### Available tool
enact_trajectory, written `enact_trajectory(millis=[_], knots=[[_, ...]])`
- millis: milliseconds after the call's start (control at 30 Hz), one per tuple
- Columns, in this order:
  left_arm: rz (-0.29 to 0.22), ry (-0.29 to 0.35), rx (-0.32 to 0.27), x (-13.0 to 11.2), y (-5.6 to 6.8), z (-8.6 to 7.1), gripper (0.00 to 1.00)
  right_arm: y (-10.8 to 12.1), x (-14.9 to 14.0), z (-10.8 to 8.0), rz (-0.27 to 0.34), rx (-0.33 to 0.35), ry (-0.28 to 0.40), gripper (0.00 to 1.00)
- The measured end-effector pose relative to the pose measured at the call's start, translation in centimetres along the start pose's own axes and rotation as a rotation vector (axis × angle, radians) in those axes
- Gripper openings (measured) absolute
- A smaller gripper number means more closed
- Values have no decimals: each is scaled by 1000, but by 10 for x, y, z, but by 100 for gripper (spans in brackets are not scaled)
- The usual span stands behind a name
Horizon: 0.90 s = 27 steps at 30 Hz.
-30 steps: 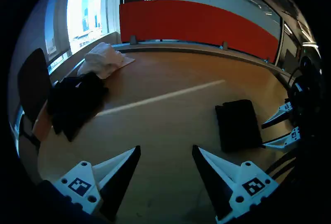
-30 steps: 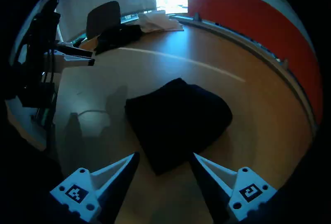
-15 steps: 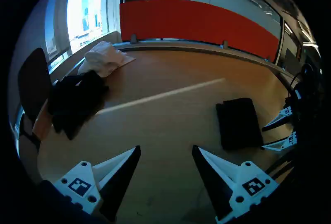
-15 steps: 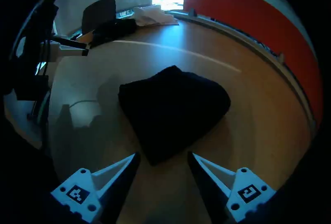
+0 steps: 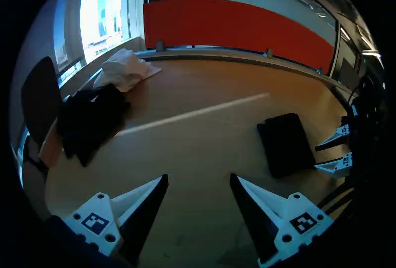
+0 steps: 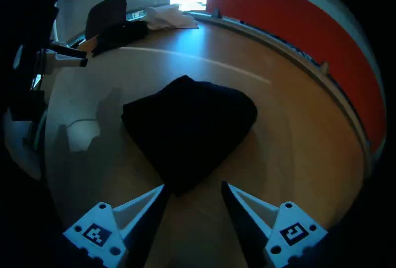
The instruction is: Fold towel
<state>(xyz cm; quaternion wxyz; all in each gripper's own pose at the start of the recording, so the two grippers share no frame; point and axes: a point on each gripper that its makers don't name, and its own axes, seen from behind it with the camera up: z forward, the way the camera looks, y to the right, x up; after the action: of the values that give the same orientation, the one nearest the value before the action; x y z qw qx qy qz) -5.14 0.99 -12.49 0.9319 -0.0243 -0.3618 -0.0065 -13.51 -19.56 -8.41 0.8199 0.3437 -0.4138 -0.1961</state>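
We are working at the dark towel point(image 6: 188, 129), which is lying on the worktop point(image 6: 297, 159), already folded into a thick pad. Our right gripper point(image 6: 194, 186) is hovering at the towel's near corner, fingers spread and pinching nothing. Our left gripper point(image 5: 198, 175) is waiting well apart from the towel, fingers likewise apart and empty. We are judging that the next move calls for closing on that corner for one more fold.

The towel point(image 6: 190, 129) is matt black cloth; the table point(image 6: 297, 159) is smooth, faintly glossy wood; the upper-right red panel point(image 6: 297, 25) looks matt.
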Motion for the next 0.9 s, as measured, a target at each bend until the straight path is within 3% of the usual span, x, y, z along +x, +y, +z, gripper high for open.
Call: enact_trajectory(millis=[200, 433, 633, 900], knots=[[2, 2, -1, 1, 0, 0, 92, -7, -2, 0, 14, 31, -6, 65], [0, 4, 2, 2, -1, 0, 92, -8, -3, 1, 39, 38, -6, 25], [1, 3, 2, 2, -1, 0, 92, -7, -2, 0, 35, 37, -5, 10], [2, 3, 0, 2, 1, 0, 92, -7, -1, -4, 31, 42, 0, 6]])
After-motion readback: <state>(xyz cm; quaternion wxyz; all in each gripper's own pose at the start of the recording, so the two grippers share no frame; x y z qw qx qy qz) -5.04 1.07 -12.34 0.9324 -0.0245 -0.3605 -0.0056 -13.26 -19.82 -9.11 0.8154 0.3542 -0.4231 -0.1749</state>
